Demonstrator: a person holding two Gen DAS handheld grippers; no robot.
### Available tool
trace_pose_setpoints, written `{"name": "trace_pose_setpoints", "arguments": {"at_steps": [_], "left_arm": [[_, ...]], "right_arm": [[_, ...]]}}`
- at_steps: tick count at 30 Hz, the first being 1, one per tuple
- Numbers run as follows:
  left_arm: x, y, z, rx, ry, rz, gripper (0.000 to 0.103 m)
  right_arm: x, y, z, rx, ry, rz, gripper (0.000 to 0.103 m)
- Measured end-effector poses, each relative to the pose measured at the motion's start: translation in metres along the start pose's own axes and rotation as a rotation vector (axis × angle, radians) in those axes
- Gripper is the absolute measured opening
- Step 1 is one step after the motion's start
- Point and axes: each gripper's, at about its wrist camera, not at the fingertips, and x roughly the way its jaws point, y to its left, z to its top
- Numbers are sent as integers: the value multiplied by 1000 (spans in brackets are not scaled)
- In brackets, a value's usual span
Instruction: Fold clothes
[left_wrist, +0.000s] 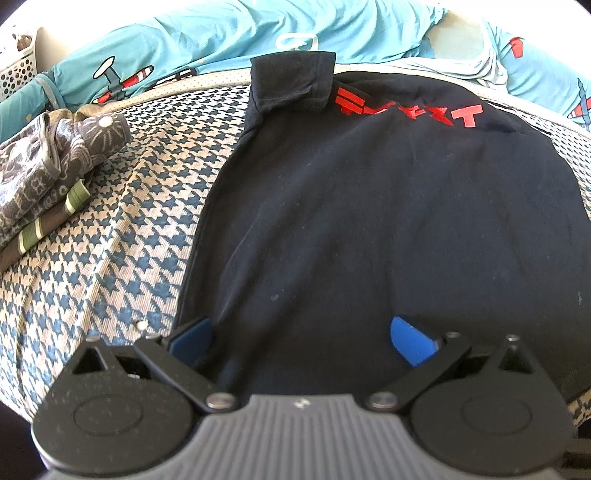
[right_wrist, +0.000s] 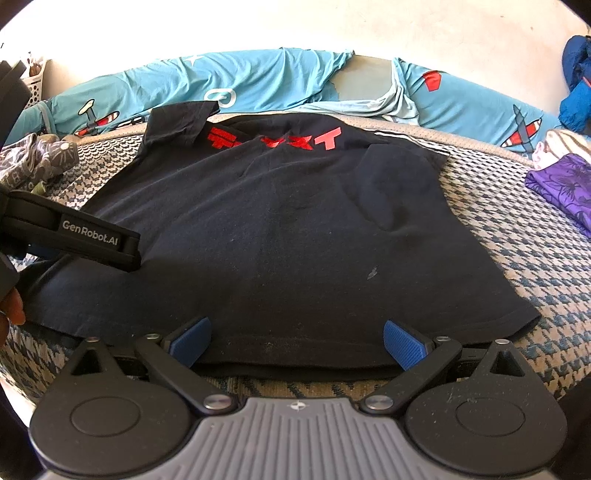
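Folding looks partly done on the black T-shirt (right_wrist: 280, 229), which lies flat on the houndstooth bed cover (left_wrist: 122, 229) with its red lettering (right_wrist: 273, 142) at the far end, toward twelve o'clock. Both sleeves appear already turned inward: the left sleeve (left_wrist: 291, 83) sits doubled back at about eleven o'clock in the left wrist view, and the right sleeve (right_wrist: 399, 181) lies over the body at about one o'clock in the right wrist view. What seems left is bringing the hem up toward the collar, and possibly a further fold after that.

A small stack of grey patterned clothes (left_wrist: 48, 173) rests at nine o'clock, apart from the shirt, and a purple garment (right_wrist: 565, 188) lies at three o'clock; whether those still need folding I cannot tell.

The left claw (left_wrist: 301, 341) is spread wide, its blue pads low over the fabric near the hem, pinching nothing; contact cannot be confirmed. The right claw (right_wrist: 297, 343) is likewise spread wide at the shirt's near hem at six o'clock, with the edge lying between its pads and not yet gripped.
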Motion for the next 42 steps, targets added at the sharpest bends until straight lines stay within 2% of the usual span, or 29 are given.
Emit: {"name": "trace_pose_setpoints", "arguments": {"at_steps": [12,24,31,33,42], "left_arm": [[-11,-8,7,0,-71,-18,103],[-1,-16,18,-39,-64,-53,103],[11,-25,31,-52,-61,-42,103],[14,-27,35,-54,-63,-41,103],[32,-34,46,-66,-52,-43,103]], "right_arm": [[-2,-9,7,54,-47,-30,99],[6,-17,11,110,-41,-28,99],[14,-24,21,134,-56,-35,99],[18,-27,24,146,-57,-35,91],[37,-37,38,185,-67,-44,70]]}}
